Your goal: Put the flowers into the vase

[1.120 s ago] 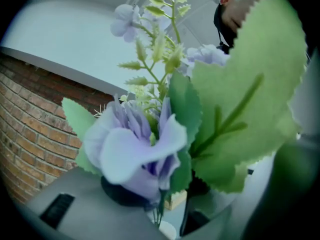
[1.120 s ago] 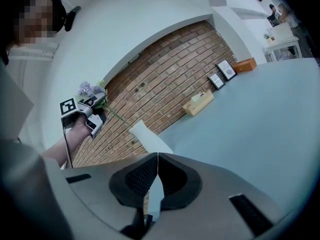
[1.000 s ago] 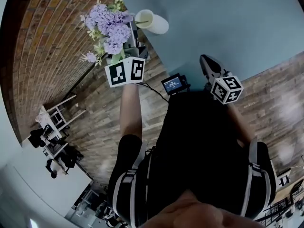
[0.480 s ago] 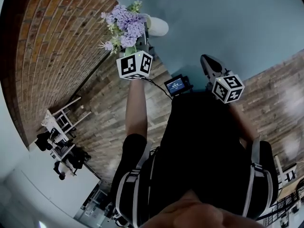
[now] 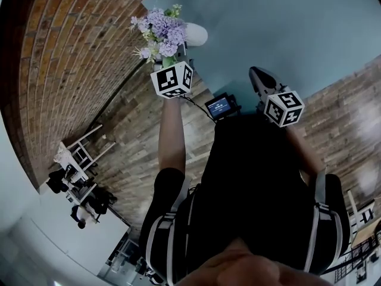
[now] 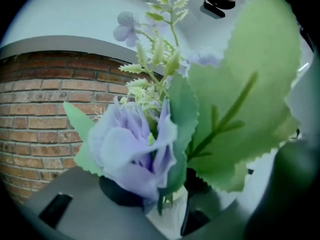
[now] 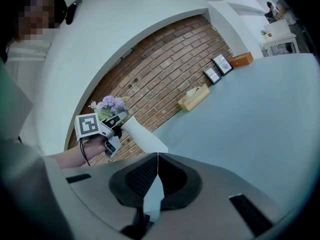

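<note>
Loft-style open-plan office or studio, here in front of me.

Bare red brick wall (image 5: 65, 52) down one side, weathered wood-plank floor (image 5: 131, 154) underfoot, and a long pale blue table (image 5: 286, 28) running right up to the brick. Along that wall edge of the table stand two small picture frames (image 7: 217, 68), a wooden tissue box (image 7: 195, 98) and an orange box (image 7: 241, 59). At the far end there are white desks (image 5: 74, 151) with chairs, and people (image 5: 89, 202) sitting at them. Smooth white wall above the brick.
</note>
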The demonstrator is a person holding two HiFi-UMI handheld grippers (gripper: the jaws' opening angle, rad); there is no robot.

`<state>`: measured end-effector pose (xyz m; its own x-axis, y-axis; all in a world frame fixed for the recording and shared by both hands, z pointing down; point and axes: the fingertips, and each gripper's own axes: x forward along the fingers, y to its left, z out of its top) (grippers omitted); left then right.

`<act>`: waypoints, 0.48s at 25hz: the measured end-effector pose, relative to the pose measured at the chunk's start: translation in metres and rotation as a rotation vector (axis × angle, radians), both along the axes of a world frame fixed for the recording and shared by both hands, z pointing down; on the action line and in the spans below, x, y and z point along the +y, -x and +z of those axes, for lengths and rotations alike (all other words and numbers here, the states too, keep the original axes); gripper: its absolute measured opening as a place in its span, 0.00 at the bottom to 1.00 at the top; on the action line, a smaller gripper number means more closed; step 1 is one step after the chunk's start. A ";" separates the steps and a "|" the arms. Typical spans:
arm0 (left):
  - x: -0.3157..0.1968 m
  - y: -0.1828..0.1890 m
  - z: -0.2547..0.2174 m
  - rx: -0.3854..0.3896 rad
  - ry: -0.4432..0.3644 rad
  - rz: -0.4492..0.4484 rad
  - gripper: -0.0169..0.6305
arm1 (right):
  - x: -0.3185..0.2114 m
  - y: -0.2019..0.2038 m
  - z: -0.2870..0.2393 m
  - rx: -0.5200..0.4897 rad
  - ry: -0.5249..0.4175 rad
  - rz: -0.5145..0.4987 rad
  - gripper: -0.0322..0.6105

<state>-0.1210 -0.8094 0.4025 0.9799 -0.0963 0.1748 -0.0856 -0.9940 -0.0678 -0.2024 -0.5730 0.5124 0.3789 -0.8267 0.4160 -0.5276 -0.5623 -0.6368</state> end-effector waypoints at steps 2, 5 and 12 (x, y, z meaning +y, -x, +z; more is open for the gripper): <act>0.000 0.000 0.002 -0.008 -0.036 -0.014 0.37 | -0.001 0.000 0.000 0.001 0.001 0.000 0.08; -0.002 0.001 0.008 -0.021 -0.037 -0.047 0.38 | -0.001 0.000 -0.001 0.002 0.000 -0.001 0.08; -0.006 0.002 0.014 -0.035 -0.029 -0.073 0.40 | 0.002 0.000 0.002 0.000 0.002 0.008 0.08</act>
<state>-0.1231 -0.8157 0.4168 0.9633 -0.1730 0.2052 -0.1551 -0.9828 -0.1005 -0.2020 -0.5713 0.5144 0.3851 -0.8228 0.4180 -0.5229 -0.5678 -0.6358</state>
